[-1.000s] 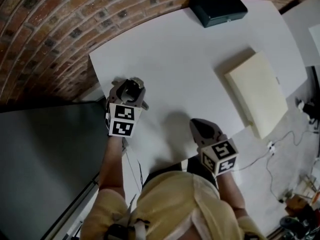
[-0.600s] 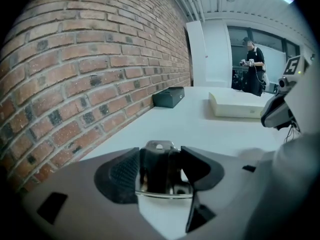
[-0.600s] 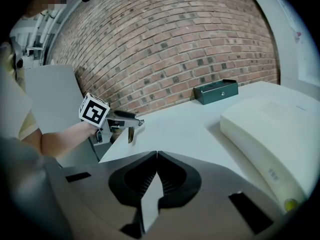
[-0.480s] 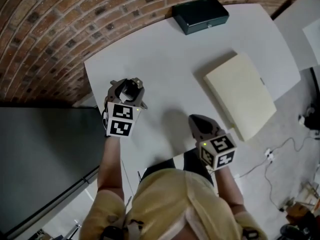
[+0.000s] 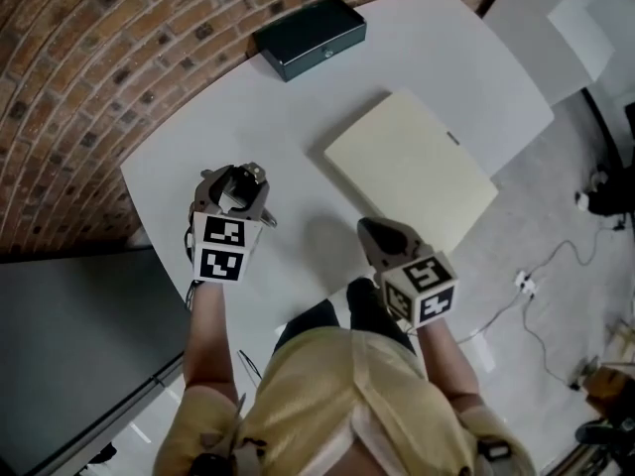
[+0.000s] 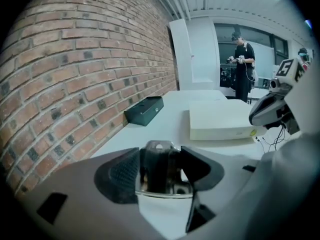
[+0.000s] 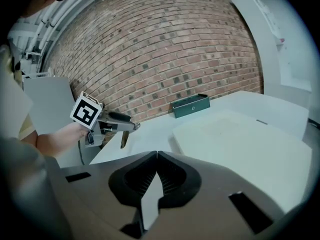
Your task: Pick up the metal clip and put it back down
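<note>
Metal clip (image 6: 159, 155) is pinched in the left gripper (image 6: 161, 171) and held over the table (image 5: 174, 157), well left of the cream box (image 5: 412, 167). Judged light, stiff and slippery, so it is best gripped across its flat sides. The right gripper (image 7: 156, 155), just beside the box, has its jaws pressed together and empty.

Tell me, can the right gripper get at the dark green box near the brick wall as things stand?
Probably yes. The right gripper is shut and empty, and only the flat cream box lies between it and the dark green box; it looks low enough to pass over.
</note>
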A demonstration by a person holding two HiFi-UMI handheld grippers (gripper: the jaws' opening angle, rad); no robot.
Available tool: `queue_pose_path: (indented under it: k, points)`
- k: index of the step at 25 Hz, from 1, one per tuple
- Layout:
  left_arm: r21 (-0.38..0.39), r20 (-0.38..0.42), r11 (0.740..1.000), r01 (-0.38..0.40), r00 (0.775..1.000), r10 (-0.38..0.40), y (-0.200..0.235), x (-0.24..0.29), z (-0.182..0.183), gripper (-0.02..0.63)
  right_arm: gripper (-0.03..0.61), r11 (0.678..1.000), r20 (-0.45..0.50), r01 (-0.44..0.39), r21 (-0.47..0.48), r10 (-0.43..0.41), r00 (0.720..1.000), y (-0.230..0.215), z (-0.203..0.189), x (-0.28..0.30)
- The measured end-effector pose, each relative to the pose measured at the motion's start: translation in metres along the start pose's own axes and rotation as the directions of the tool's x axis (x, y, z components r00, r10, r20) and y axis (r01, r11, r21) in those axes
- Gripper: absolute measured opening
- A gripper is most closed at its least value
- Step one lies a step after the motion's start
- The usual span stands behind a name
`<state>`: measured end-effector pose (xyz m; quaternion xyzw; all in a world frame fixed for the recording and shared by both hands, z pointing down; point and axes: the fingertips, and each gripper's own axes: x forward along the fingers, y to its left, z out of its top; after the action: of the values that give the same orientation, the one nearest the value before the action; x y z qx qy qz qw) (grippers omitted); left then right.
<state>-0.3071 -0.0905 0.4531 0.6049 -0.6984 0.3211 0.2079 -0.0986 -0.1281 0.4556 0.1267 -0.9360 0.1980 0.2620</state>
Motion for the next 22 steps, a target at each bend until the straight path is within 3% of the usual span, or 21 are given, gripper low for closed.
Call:
queue_pose_path:
  k: [9, 22]
  points:
    - [0.118, 0.061, 0.987, 0.11, 0.991, -0.118, -0.079, 0.036, 0.081, 0.245, 0.005, 0.994, 0.071, 0.103, 0.039, -0.106, 0.992, -0.078, 0.002, -0.051]
    - [0.279, 0.07, 0.925, 0.258, 0.955, -0.288, -0.196, 0.086, 0.176, 0.245, 0.005, 0.959, 0.104, 0.234, 0.158, -0.251, 0.962, -0.169, -0.007, -0.124]
